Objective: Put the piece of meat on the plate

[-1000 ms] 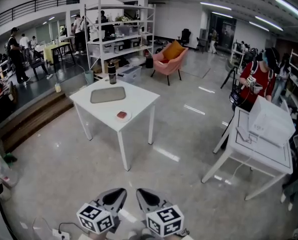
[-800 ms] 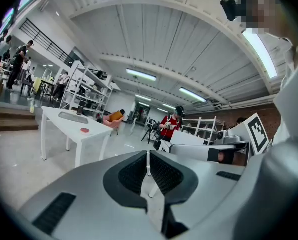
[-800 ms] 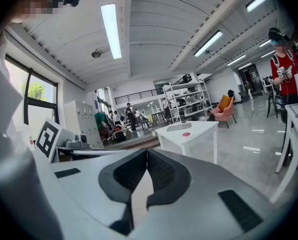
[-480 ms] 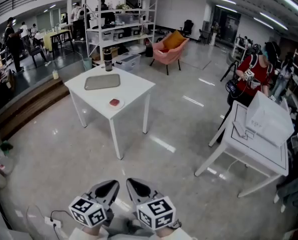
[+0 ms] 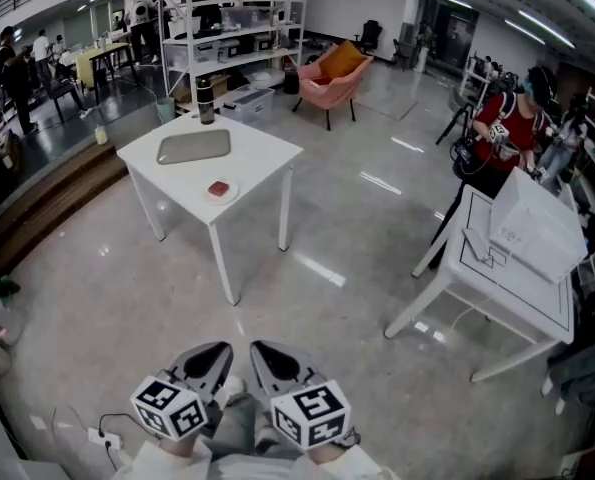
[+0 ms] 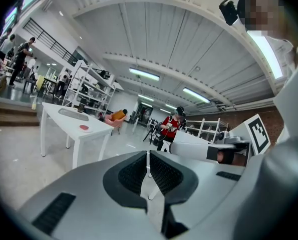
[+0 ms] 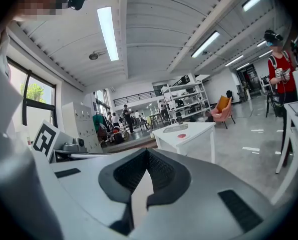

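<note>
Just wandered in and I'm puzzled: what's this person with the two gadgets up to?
A person holds a grey two-jaw tool in each hand: the left gripper and the right gripper, both shut and empty. They stand some way off from a white square table. On it, a small red piece of meat already lies on a small white plate, near a flat grey tray and a dark bottle. Nothing is being handled.
</note>
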`<state>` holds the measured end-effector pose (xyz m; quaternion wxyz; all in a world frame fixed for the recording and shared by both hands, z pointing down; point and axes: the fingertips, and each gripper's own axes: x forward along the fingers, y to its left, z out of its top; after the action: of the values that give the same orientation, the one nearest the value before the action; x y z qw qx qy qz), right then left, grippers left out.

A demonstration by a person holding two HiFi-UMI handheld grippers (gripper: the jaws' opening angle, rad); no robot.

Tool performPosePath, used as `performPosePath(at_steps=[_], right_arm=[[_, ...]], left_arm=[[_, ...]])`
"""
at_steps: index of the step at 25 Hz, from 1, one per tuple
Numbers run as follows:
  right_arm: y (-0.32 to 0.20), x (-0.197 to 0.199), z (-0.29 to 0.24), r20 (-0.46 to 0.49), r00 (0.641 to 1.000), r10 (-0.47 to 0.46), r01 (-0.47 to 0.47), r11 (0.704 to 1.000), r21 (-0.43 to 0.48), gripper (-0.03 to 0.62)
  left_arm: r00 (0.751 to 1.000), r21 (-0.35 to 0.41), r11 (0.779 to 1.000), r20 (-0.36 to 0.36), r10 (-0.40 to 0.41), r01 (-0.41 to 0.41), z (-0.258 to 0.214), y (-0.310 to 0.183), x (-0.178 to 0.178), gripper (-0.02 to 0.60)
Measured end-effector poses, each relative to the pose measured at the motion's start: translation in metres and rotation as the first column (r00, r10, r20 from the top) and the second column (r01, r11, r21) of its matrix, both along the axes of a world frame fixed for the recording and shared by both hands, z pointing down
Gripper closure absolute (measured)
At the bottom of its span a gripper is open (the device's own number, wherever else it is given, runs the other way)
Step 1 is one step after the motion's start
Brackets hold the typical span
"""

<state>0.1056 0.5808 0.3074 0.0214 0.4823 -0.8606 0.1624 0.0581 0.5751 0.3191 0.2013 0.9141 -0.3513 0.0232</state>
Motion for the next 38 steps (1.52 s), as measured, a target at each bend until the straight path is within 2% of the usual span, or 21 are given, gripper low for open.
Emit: performPosePath(at_steps=[8, 14, 23, 29, 38], right_arm=[[-0.070, -0.016, 0.006, -0.040, 0.999, 0.000, -0.001, 1.000, -0.017, 0.580], [-0.139, -0.030, 0.019, -0.050, 0.999, 0.015, -0.017, 0.999, -0.046, 0.580], [-0.231, -0.062, 0.017, -0.048, 0.997, 0.053, -0.056, 0.997, -0.046, 0.580], [-0.269, -0.070, 0.019, -0.048, 0.994, 0.095, -0.097, 0.994, -0.042, 0.580], [-0.310, -0.084, 0.025, -0.051, 0.996, 0.078, -0.081, 0.994, -0.069, 0.580]], left_arm=[[1.000, -0.009, 1.000, -0.001, 0.016, -0.016, 0.004, -0.065, -0.014, 0.556], [0.999, -0.039, 0.999, -0.009, 0.035, -0.036, 0.014, -0.136, -0.028, 0.557], [0.991, -0.053, 0.990, 0.003, 0.132, -0.131, 0.020, -0.221, -0.048, 0.557], [0.993, -0.061, 0.992, 0.003, 0.114, -0.113, 0.026, -0.266, -0.077, 0.557], [0.993, -0.079, 0.990, 0.001, 0.116, -0.116, 0.029, -0.311, -0.080, 0.557]])
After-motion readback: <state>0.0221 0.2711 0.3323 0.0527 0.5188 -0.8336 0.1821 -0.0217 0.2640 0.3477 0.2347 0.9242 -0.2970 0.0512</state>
